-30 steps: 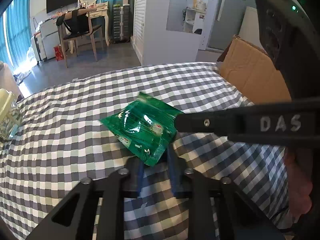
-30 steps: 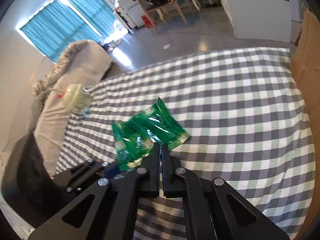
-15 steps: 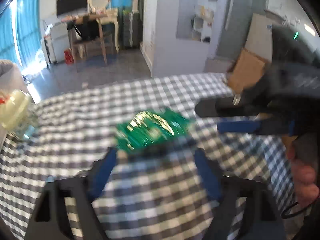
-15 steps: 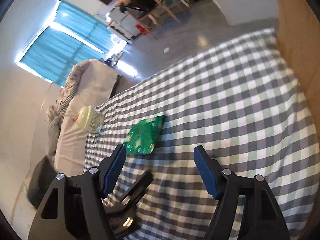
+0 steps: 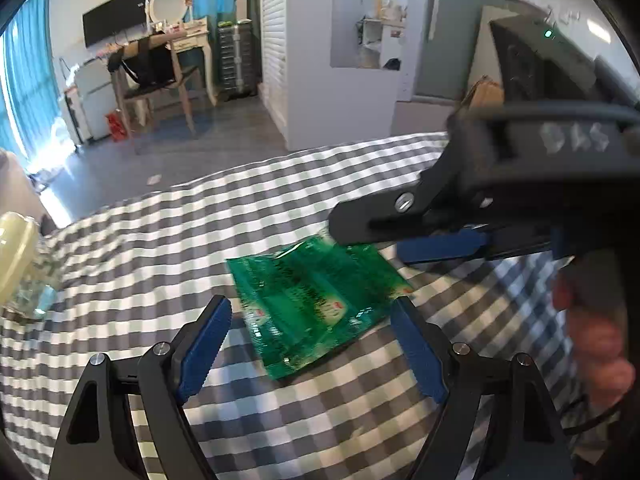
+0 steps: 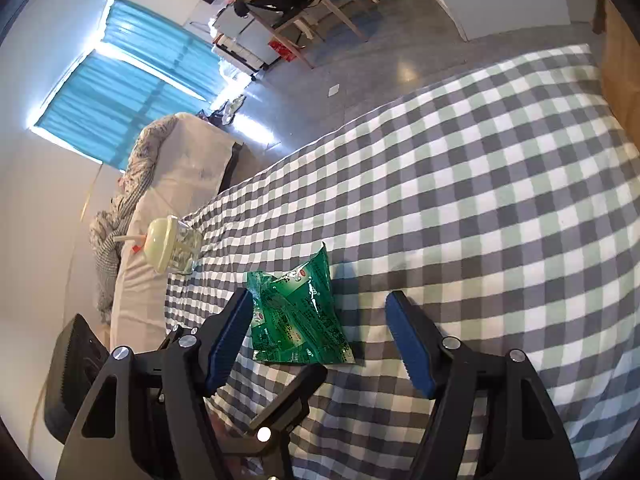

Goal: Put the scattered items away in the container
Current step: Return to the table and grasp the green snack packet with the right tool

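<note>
A green snack packet (image 5: pixel 316 304) lies flat on the checked bedspread (image 5: pixel 160 248). My left gripper (image 5: pixel 310 344) hovers just short of it with its jaws wide and closing; the blue pads (image 5: pixel 204 344) touch nothing. My right gripper (image 6: pixel 320 340) reaches in from the right, its jaws also closing. The packet (image 6: pixel 298 316) lies between its fingers, close to the left pad (image 6: pixel 230 336), and is not pinched. In the left wrist view the right gripper's tips (image 5: pixel 368 240) hang over the packet's far corner. A cardboard box (image 5: pixel 484 92) stands at the bed's far right.
A glass cup with a cream lid and straw (image 6: pixel 172 246) stands on the bed left of the packet. The cardboard box's wall (image 6: pixel 620 60) runs along the right side. Past the far edge of the bed are the floor, a chair and a dressing table.
Both grippers were shut at the packet's near edge a second ago and now stand wide. The right gripper has rolled and swung over the packet. The packet has shifted slightly.
</note>
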